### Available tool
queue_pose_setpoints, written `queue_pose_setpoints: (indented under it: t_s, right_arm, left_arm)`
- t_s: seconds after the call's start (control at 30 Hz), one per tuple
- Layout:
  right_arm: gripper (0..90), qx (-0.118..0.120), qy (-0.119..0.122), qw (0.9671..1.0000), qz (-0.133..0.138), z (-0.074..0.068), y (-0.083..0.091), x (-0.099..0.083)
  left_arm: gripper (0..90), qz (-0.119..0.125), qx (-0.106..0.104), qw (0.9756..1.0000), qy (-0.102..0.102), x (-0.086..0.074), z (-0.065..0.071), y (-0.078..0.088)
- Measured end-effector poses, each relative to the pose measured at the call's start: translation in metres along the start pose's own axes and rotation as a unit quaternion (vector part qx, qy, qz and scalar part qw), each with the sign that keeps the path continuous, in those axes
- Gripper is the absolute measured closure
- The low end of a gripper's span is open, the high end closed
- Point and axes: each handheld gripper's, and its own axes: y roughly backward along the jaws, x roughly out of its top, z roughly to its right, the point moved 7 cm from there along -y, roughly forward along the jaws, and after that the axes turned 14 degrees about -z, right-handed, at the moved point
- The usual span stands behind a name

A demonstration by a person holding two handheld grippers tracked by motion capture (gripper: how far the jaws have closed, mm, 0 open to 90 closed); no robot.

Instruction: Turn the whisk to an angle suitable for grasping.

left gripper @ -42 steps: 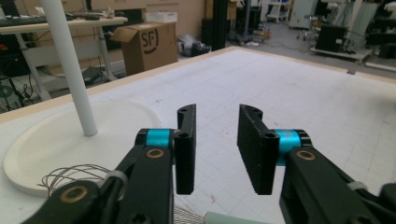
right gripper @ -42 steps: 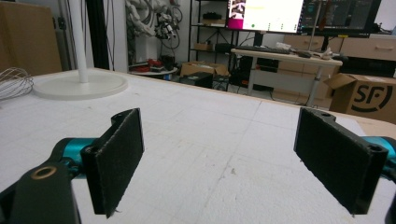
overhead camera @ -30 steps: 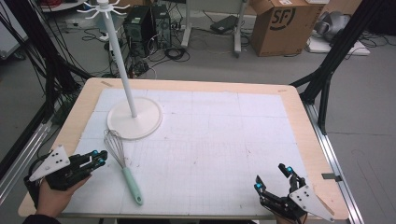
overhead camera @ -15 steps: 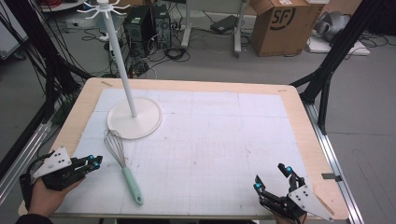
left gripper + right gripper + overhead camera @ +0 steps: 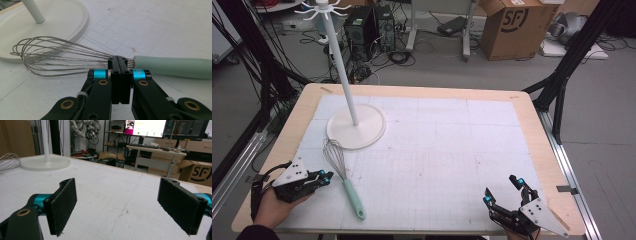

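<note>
Your left gripper point(image 5: 324, 176) has its jaws pressed together with nothing between them, tips just short of the whisk point(image 5: 343, 179), which lies flat just in front of the white stand base point(image 5: 357, 131). Your right gripper point(image 5: 503, 191), well apart from that base, holds its jaws wide over bare mat.

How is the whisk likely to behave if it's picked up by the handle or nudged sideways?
The whisk looks light: thin wire loops and a slim mint handle. The wire head would probably flex under a pinch, while the handle seems stiff. Lying flat on the mat, its round handle might roll a little, though the bulging wires should soon stop it.
</note>
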Motion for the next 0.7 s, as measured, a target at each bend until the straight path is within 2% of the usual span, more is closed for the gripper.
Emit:
queue_pose_setpoints:
  t_s: [0.13,0.3,0.4,0.5,0.7]
  right_arm:
    - [15.4,0.001,-0.001,1.0,-0.001,0.0,0.0,0.0]
    - [15.4,0.0,0.003,1.0,0.0,0.0,-0.001,0.0]
    - [15.4,0.001,0.002,1.0,-0.001,-0.001,-0.001,0.0]
    - [15.4,0.0,0.004,1.0,-0.001,-0.001,-0.001,0.0]
    - [15.4,0.002,0.004,1.0,-0.004,-0.001,-0.002,0.0]
  left_arm:
    - [90.0,-0.006,-0.008,0.9999,-0.01,0.0,0.004,-0.004]
    - [90.0,-0.001,-0.045,0.9981,-0.041,-0.001,0.024,-0.006]
    - [90.0,-0.012,-0.083,0.9946,-0.06,-0.002,0.036,-0.009]
    - [90.0,-0.023,-0.107,0.9908,-0.079,-0.002,0.048,-0.014]
    - [90.0,-0.03,-0.139,0.9841,-0.107,0.001,0.067,-0.021]
